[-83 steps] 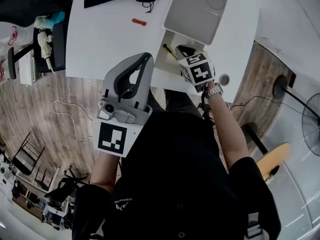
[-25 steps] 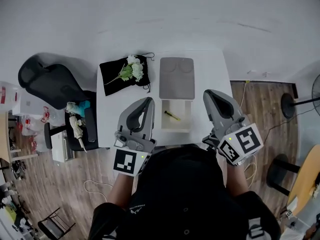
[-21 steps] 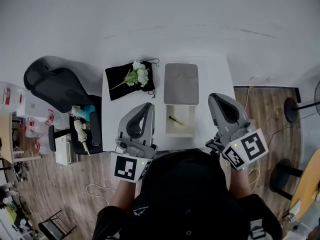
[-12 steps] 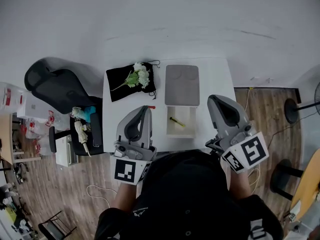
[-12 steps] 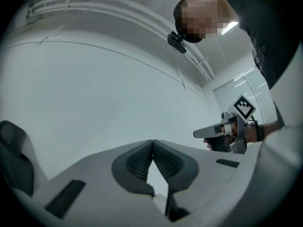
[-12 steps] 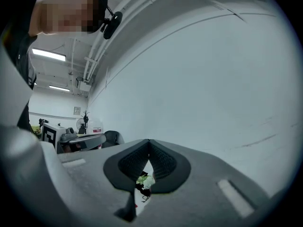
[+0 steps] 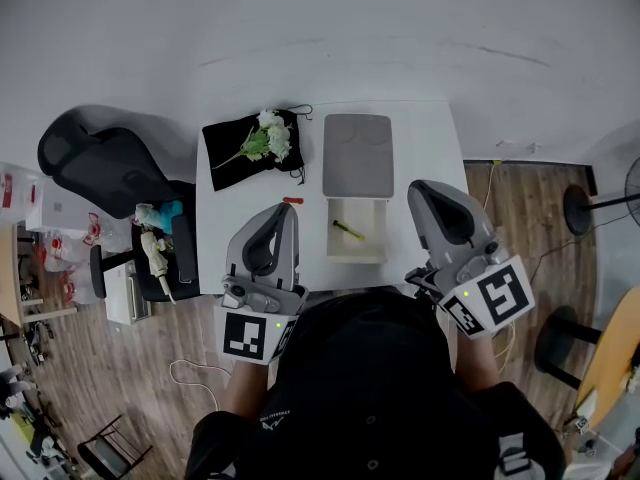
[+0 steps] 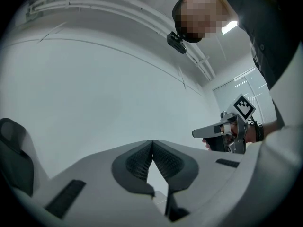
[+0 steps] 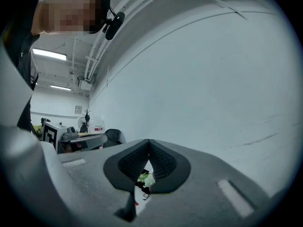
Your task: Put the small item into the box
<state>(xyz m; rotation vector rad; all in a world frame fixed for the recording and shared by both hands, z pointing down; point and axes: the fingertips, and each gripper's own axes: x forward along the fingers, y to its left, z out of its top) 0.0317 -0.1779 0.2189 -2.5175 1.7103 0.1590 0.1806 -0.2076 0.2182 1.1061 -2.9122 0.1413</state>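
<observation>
An open white box [image 7: 377,246] lies on the white table [image 7: 240,218], its grey lid [image 7: 356,155] folded back behind it. A small yellow-green item [image 7: 348,230] rests inside the box. A small red item [image 7: 292,201] lies on the table left of the box. My left gripper [image 7: 290,211] is held above the table's near edge, shut and empty. My right gripper [image 7: 418,186] is raised to the right of the box, also shut and empty. In both gripper views the pads [image 8: 152,155] [image 9: 148,157] meet, pointing at a blank wall.
A black cloth with white flowers [image 7: 252,148] covers the table's far left corner. A black office chair [image 7: 100,173] stands left of the table, with clutter beside it. A fan base [image 7: 578,208] sits on the wooden floor at right.
The right gripper, earlier down at the box, has lifted away and back. The head view has pulled far back from the table. In the last second both grippers barely move.
</observation>
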